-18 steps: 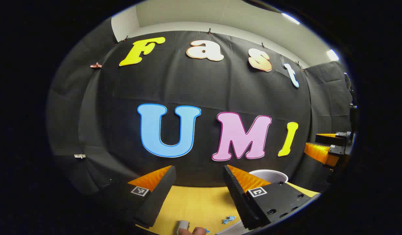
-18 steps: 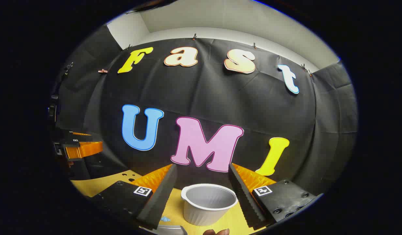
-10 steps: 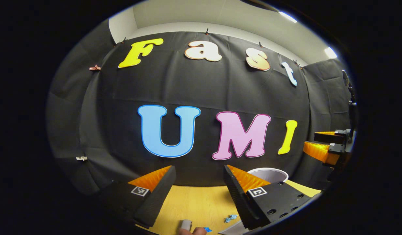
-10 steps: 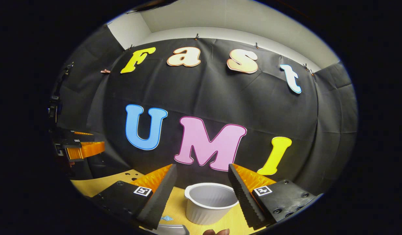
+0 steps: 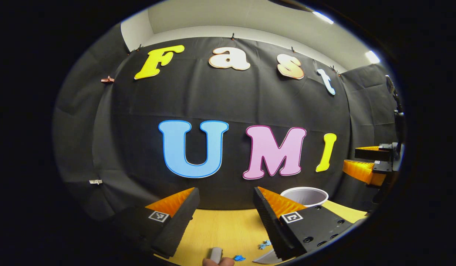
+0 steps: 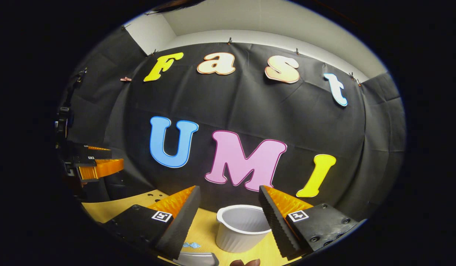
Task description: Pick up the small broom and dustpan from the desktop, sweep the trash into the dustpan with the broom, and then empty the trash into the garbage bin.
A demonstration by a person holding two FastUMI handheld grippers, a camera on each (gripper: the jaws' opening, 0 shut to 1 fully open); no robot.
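My left gripper (image 5: 226, 190) hangs open over the yellow desktop (image 5: 228, 229) with nothing between its fingers. Below it, at the bottom edge, lie a grey handle end (image 5: 215, 255), blue trash scraps (image 5: 264, 244) and a pale grey edge, probably the dustpan (image 5: 263, 259). My right gripper (image 6: 229, 188) is open too. The white ribbed garbage bin (image 6: 242, 229) stands just beyond and between its fingers. A blue scrap (image 6: 192, 245) and a grey curved piece, probably the dustpan (image 6: 198, 259), lie near its left finger. The bin's rim (image 5: 303, 195) also shows behind my left gripper's right finger.
The black cloth wall stands close behind the desk. In the left gripper view the right gripper (image 5: 355, 159) shows at the far right. The left gripper (image 6: 109, 157) shows at the far left of the right gripper view. A fingertip (image 6: 244, 263) shows at the bottom edge.
Both views have shifted slightly. The bin has slid right in the right gripper view. A little more desktop, handle end and scraps shows in the left gripper view. Both grippers remain open.
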